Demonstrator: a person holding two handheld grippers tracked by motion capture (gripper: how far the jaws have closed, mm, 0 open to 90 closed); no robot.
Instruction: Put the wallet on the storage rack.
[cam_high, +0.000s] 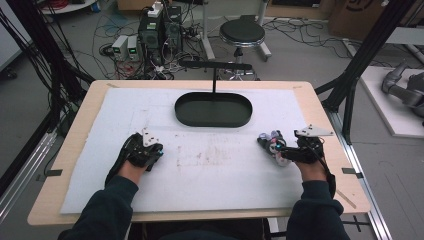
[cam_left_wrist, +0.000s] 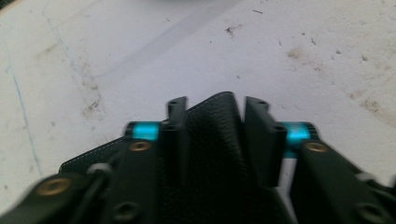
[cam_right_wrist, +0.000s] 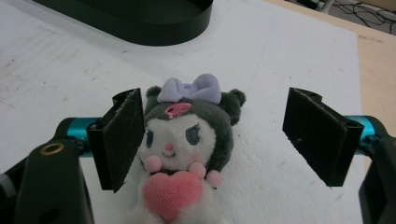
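My left gripper (cam_high: 154, 150) rests on the white mat at the left. In the left gripper view its jaws (cam_left_wrist: 217, 102) are shut on a black leather piece (cam_left_wrist: 212, 149) with pale stitching, which bulges up between the pads. At the right, my right gripper (cam_high: 279, 149) points left and lies low over the mat. Its jaws (cam_right_wrist: 215, 100) stand wide open around a small plush toy (cam_right_wrist: 180, 135) with a purple bow and a pink heart. The toy (cam_high: 271, 144) lies on the mat close to the left pad (cam_right_wrist: 122, 135), and the right pad is well apart from it.
A black oval tray (cam_high: 180, 111) sits at the back middle of the mat, and its wall (cam_right_wrist: 140, 25) is just beyond the toy. A black T-shaped stand (cam_high: 215, 66) rises behind it. The wooden table edge (cam_high: 345, 165) runs close to the right hand.
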